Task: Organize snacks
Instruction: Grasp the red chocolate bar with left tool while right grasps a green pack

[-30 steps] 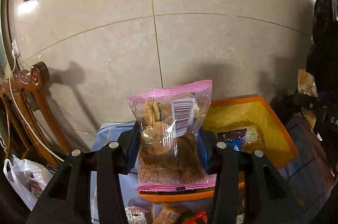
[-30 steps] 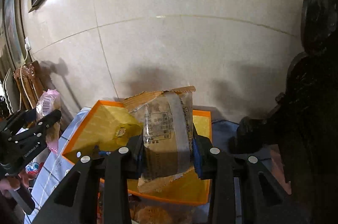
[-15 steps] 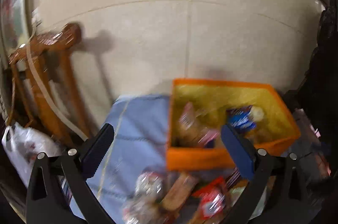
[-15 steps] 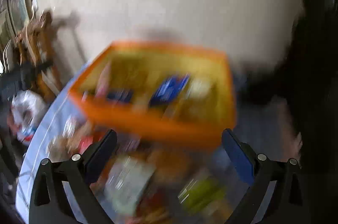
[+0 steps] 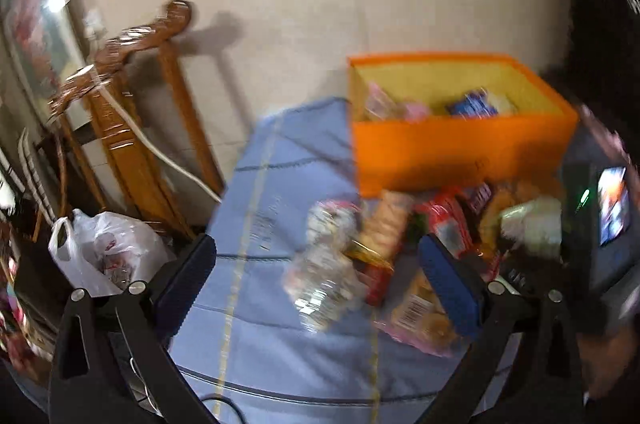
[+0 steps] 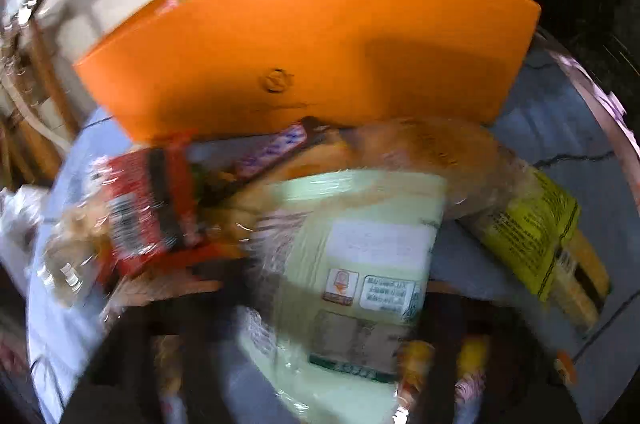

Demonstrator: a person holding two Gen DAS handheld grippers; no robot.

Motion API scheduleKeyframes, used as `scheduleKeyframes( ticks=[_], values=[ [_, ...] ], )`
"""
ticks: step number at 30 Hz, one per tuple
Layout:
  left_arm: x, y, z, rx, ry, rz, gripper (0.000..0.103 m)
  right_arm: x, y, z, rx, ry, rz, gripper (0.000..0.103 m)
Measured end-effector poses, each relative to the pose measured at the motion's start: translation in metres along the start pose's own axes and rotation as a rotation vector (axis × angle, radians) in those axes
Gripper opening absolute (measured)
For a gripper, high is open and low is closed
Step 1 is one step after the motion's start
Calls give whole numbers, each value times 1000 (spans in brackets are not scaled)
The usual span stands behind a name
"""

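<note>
My left gripper [image 5: 320,284] hangs open and wide over the blue cloth [image 5: 280,183], with nothing gripped. A clear-wrapped snack [image 5: 320,288] lies on the cloth between its blue pads [image 5: 188,288]. The orange box [image 5: 460,151] stands behind the loose snack pile and holds a few packets. In the blurred right wrist view my right gripper [image 6: 332,324] is low over the pile in front of the orange box [image 6: 312,43]. Its jaws are closing, and a pale green packet [image 6: 380,252] fills the gap, with the dark fingers against both of its sides.
A yellow packet [image 6: 532,236] lies right of the green one and a red packet [image 6: 148,199] lies left. A wooden chair [image 5: 132,103] and a white plastic bag [image 5: 100,248] stand off the table's left edge. A lit screen [image 5: 612,203] sits at the right.
Both grippers let go of the packets they held over the box, opened wide and dropped toward the loose pile. The right jaws have since narrowed around the pale green packet.
</note>
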State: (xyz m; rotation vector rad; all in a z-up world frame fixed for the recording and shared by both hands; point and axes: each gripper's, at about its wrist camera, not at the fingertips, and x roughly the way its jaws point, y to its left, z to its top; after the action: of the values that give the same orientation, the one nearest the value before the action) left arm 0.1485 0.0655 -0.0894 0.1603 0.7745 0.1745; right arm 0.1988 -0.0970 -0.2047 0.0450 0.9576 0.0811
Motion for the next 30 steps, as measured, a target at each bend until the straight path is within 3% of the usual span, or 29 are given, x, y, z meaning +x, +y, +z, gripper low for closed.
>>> scheduleKeyframes(
  ticks=[4, 10, 11, 12, 14, 17, 20, 23, 24, 25, 26, 28, 30],
  values=[
    [17, -48, -4, 56, -2, -93, 99, -37, -34, -9, 72, 12, 108, 33],
    [80, -104, 9, 96, 55, -137, 99, -96, -96, -28, 141, -50, 84, 32],
    [89, -106, 9, 95, 68, -171, 88, -105, -106, -33, 158, -56, 74, 31],
    [99, -107, 10, 84, 81, -192, 49, -114, -117, -36, 166, -69, 52, 28],
    [109, -101, 11, 61, 126, -189, 46, -126, -128, -41, 160, -90, -2, 28],
    [87, -82, 13, -4, 83, -208, 45, -139, -143, -43, 166, -108, -23, 21],
    [64, -64, 14, -12, 45, -200, 45, -140, -142, -39, 158, -121, -5, 15],
    [46, -48, 13, -36, 34, -196, 45, -140, -135, -41, 121, -96, 15, 15],
    [39, -40, 10, -43, 30, -193, 45, -137, -129, -43, 94, -71, 19, 23],
    [34, -38, 8, -48, 29, -193, 45, -136, -124, -46, 75, -62, 15, 42],
    [29, -33, 5, -51, 29, -195, 45, -131, -118, -48, 53, -52, 18, 95],
    [21, -26, 1, -42, 31, -182, 45, -120, -107, -55, 1, -54, 41, 100],
    [15, -19, -4, -35, 35, -168, 45, -91, -96, -59, -82, 14, 38, 100]
  ],
)
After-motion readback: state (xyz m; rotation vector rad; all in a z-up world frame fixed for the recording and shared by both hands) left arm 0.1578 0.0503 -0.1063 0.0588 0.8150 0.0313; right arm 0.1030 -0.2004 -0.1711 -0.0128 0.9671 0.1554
